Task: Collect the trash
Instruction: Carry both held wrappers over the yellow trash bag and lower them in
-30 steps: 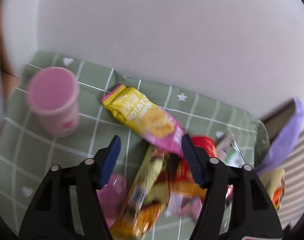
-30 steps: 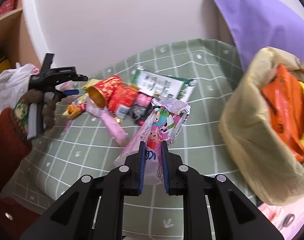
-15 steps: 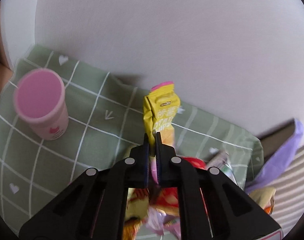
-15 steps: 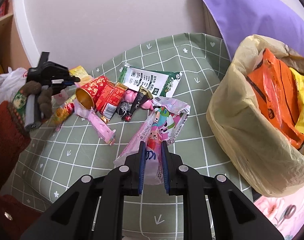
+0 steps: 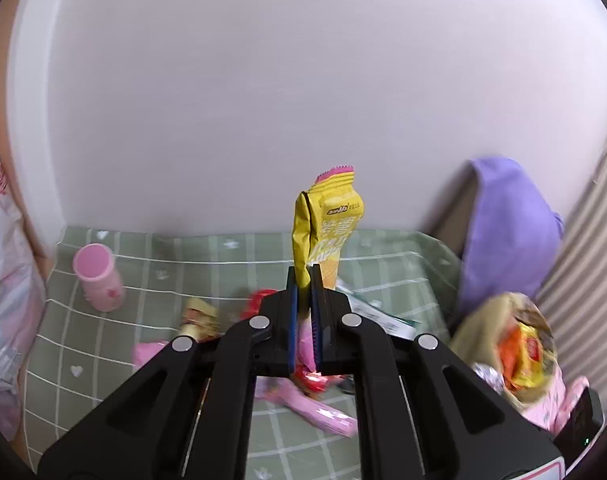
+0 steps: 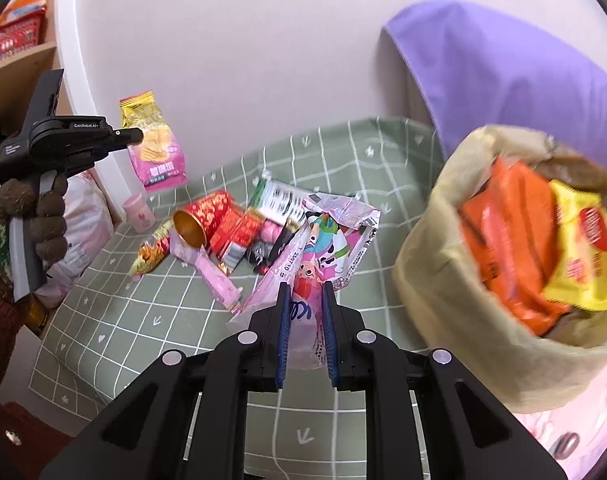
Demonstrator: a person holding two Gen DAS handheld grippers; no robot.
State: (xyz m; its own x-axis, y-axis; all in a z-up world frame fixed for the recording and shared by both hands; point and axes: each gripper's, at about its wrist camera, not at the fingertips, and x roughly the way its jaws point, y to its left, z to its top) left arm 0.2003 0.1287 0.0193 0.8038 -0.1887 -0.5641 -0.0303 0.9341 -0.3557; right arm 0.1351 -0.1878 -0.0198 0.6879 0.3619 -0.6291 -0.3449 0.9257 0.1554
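My left gripper [image 5: 303,280] is shut on a yellow and pink chip bag [image 5: 327,228] and holds it upright, high above the green checked tablecloth [image 5: 151,264]. The right wrist view shows the same bag [image 6: 153,144] hanging from the left gripper [image 6: 137,134] at the left. My right gripper [image 6: 305,296] is shut on a pink cartoon wrapper [image 6: 327,240], held above the cloth to the left of the yellow trash bag [image 6: 455,304]. The trash bag holds orange and yellow packets.
A pile of wrappers lies mid-cloth: a red and gold cup [image 6: 203,220], a green and white packet [image 6: 279,200], a pink stick wrapper [image 6: 219,280]. A pink cup [image 5: 97,276] stands at the far left. A purple cloth [image 6: 503,72] hangs behind the trash bag.
My left gripper has shut on the chip bag and lifted it high off the cloth. My right gripper still holds the pink wrapper and has moved a little closer to the trash bag.
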